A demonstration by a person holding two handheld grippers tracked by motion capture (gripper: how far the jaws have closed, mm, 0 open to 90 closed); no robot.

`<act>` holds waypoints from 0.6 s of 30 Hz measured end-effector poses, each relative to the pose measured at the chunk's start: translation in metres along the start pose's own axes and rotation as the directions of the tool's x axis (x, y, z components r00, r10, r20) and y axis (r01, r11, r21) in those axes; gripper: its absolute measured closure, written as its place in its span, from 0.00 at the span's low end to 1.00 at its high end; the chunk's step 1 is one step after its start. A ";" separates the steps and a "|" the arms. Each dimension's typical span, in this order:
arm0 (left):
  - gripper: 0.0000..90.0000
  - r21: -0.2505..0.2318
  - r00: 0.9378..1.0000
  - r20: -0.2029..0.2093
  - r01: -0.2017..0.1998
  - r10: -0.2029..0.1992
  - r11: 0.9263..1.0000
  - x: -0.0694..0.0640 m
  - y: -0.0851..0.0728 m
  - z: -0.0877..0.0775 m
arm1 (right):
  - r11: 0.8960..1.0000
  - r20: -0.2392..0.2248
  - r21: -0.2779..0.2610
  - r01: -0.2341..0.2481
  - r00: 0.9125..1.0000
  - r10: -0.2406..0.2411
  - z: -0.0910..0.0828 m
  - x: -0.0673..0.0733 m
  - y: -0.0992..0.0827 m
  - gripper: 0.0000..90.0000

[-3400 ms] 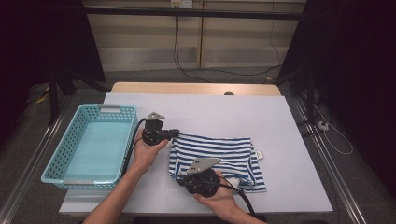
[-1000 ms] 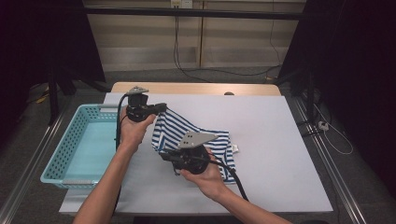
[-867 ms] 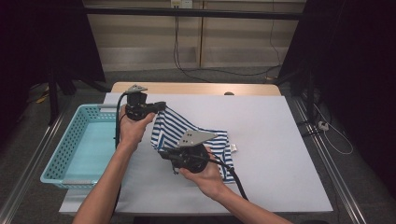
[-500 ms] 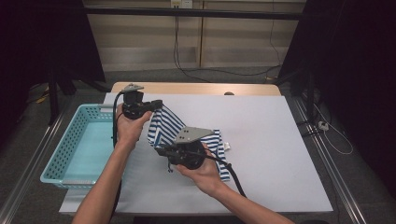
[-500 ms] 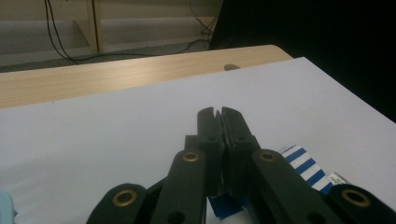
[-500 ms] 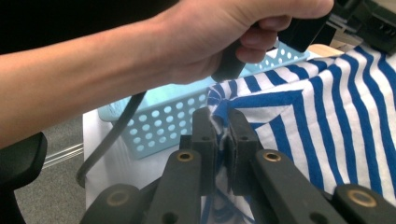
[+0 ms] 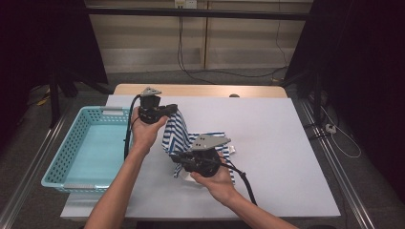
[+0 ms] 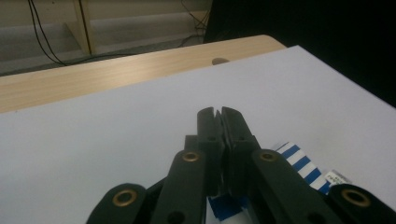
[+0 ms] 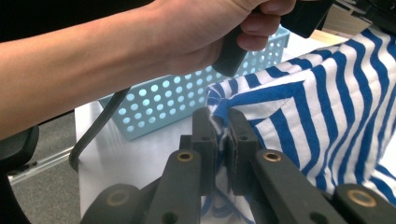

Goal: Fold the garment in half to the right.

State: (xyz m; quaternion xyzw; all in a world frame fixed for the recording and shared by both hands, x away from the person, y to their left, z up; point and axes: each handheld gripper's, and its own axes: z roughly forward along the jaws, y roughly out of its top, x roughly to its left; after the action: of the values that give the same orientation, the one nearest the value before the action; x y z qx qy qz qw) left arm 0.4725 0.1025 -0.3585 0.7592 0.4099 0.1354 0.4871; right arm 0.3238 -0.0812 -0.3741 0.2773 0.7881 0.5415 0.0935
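Note:
A blue-and-white striped garment (image 7: pixel 177 133) hangs lifted above the white table (image 7: pixel 267 143), stretched between both grippers. My left gripper (image 7: pixel 173 110), held high near the basket, is shut on one corner of the striped garment (image 8: pixel 299 156), which hangs below its jaws. Lower and nearer the front, my right gripper (image 7: pixel 175 156) is shut on another edge of the garment (image 9: pixel 327 93), the fabric pinched between its pads. In the right gripper view the person's left forearm and hand (image 9: pixel 140 42) cross the top.
A light blue perforated basket (image 7: pixel 71 148) stands empty at the table's left edge. A white label (image 7: pixel 231 149) sticks out from the garment's right side. A wooden strip (image 7: pixel 200 90) runs along the table's far edge.
Both grippers have carried the striped garment leftward toward the basket and lifted it off the table. The cloth, once spread flat, now hangs bunched between them.

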 end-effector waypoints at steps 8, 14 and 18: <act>0.97 -0.004 0.999 0.037 -0.009 0.010 1.000 -0.007 -0.003 0.014 | 1.000 0.032 0.000 -0.009 0.999 0.009 -0.016 -0.008 -0.013 0.94; 0.97 -0.009 0.999 0.054 0.001 0.000 1.000 -0.015 -0.004 0.021 | 1.000 0.049 0.016 -0.012 0.999 0.011 -0.025 -0.009 -0.022 0.95; 0.97 0.003 0.998 0.065 0.002 -0.002 1.000 -0.022 -0.006 0.033 | 1.000 0.066 0.019 -0.016 0.998 0.015 -0.032 -0.013 -0.027 0.95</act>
State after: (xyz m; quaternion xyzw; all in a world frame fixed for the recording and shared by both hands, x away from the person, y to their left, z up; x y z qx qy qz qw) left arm 0.4755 0.0663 -0.3751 0.7636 0.3949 0.1096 0.4990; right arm 0.3112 -0.1212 -0.3873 0.3018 0.7877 0.5251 0.1123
